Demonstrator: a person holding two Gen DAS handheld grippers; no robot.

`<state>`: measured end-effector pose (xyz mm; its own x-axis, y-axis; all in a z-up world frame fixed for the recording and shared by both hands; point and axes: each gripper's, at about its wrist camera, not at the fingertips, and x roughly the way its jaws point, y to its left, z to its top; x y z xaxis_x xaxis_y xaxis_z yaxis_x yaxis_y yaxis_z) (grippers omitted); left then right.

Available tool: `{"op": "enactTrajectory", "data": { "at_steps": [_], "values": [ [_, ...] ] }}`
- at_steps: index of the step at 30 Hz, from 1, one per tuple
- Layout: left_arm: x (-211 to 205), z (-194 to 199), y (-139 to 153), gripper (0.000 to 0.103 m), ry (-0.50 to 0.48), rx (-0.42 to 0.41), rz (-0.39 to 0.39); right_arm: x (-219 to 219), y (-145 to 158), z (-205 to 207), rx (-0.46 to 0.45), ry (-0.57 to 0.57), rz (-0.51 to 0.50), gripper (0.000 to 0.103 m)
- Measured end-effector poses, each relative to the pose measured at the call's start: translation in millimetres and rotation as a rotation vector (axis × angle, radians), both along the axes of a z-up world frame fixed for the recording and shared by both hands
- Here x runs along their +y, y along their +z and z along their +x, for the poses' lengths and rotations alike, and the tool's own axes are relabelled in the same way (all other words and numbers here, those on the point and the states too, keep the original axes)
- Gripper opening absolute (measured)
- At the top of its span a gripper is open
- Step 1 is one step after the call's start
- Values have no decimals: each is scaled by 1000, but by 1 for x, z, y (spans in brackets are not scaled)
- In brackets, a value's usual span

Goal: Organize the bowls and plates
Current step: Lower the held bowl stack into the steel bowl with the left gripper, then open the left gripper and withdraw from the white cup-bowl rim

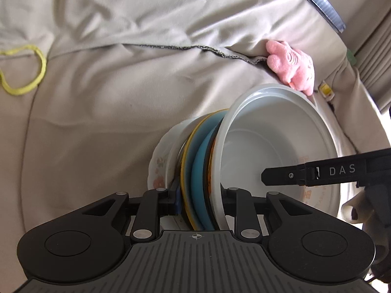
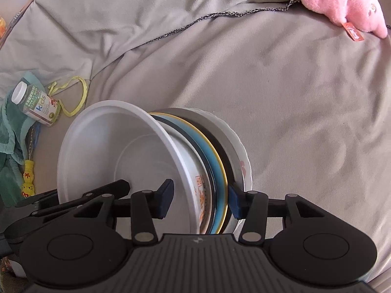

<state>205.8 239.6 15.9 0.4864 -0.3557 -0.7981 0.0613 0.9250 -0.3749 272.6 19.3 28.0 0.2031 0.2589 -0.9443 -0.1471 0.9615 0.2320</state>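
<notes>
Clamping the nested stack of plates and bowls [image 1: 202,171] edge-on in my left gripper [image 1: 199,201] and right gripper [image 2: 200,201], I keep both grips level at lower centre.

Premises: a home, likely a bedroom. Rumpled beige bedding [image 2: 281,97] covers the bed; a pink plush toy [image 2: 342,2] lies on it, a kids' vitamin bottle [image 2: 36,102] well left of the toy.
</notes>
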Motion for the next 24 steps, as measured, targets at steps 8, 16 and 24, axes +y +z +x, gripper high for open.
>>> {"op": "enactTrajectory", "data": {
  "at_steps": [8,16,24],
  "values": [
    [-21,-13,18,30,-50,-106,174,-5,4,-8,-25,11,-6,47],
    [-20,-13,24,29,-26,-146,223,11,47,-23,-175,114,-40,48],
    [24,-28,51,28,2,-197,33,8,29,-23,-170,58,-93,48]
  ]
}}
